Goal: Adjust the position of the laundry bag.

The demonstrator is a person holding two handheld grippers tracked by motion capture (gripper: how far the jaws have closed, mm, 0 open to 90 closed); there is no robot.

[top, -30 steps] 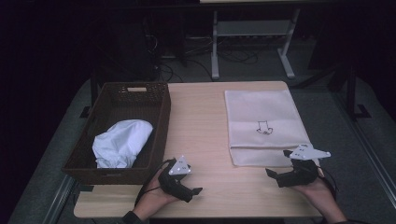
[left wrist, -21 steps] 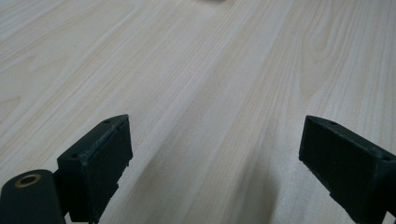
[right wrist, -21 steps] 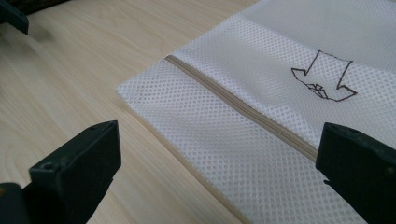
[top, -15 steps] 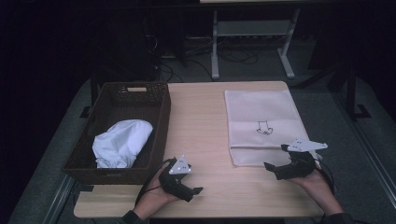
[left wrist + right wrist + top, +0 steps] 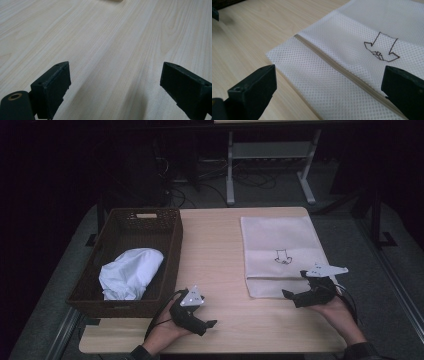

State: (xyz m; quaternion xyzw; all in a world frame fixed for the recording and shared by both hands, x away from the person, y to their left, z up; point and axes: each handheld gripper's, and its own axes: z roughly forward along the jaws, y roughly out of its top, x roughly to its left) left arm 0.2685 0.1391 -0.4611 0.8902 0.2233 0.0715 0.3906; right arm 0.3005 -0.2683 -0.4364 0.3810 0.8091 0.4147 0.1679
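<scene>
Where parted, right claw (image 5: 329,92) over mesh bag (image 5: 352,57) edge

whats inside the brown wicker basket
A crumpled white cloth lies in the dark brown woven wicker basket, toward its near end; the far end shows bare bottom. Whatever may lie under the cloth is covered.

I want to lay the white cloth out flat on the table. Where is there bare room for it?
The widest bare strip of table runs between the basket and the mesh bag. The front edge is crowded: the left gripper and right gripper sit there. The cloth fills the basket's near half.
</scene>
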